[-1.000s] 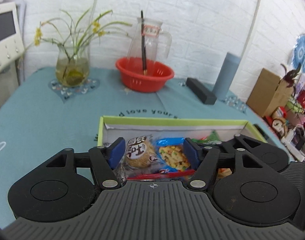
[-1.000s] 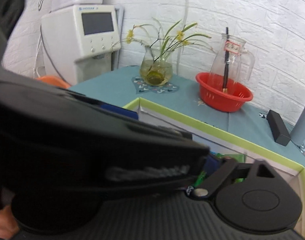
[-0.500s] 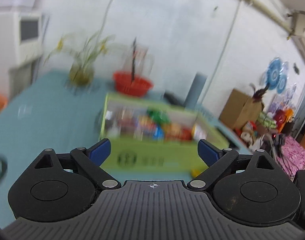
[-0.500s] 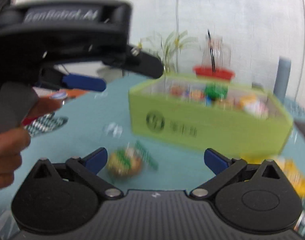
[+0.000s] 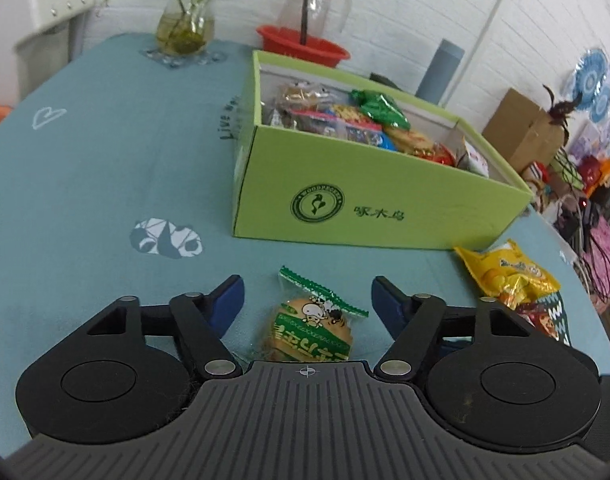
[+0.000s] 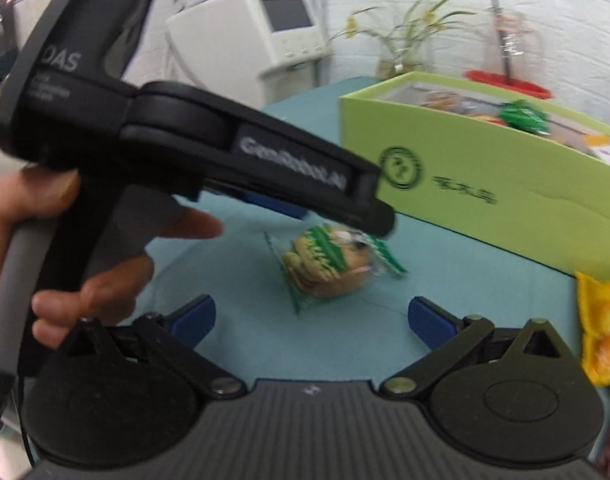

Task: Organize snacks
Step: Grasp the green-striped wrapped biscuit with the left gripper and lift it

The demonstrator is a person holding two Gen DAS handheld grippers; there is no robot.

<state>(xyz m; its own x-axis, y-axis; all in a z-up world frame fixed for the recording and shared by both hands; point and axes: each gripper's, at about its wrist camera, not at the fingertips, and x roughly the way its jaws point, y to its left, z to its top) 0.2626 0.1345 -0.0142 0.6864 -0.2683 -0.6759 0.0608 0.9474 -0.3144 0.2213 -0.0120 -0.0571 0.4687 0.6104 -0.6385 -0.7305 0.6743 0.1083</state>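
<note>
the left claw (image 5: 308, 300) hangs over a green-wrapped biscuit (image 5: 311, 330) lying on the teal tabletop (image 5: 105, 168); its jaws have just been closing, yet the pads stand clear on either side. the right claw (image 6: 311, 320) is spread wide with nothing in it, just short of the same biscuit. behind sits the green box (image 5: 385, 196) of snacks, a yellow packet (image 5: 509, 276) beside it.

Matt green cardboard box (image 5: 369, 184); glossy plastic cookie wrapper (image 5: 311, 330); smooth teal cloth tablecloth (image 5: 105, 168); shiny yellow snack bag (image 5: 509, 276).
</note>
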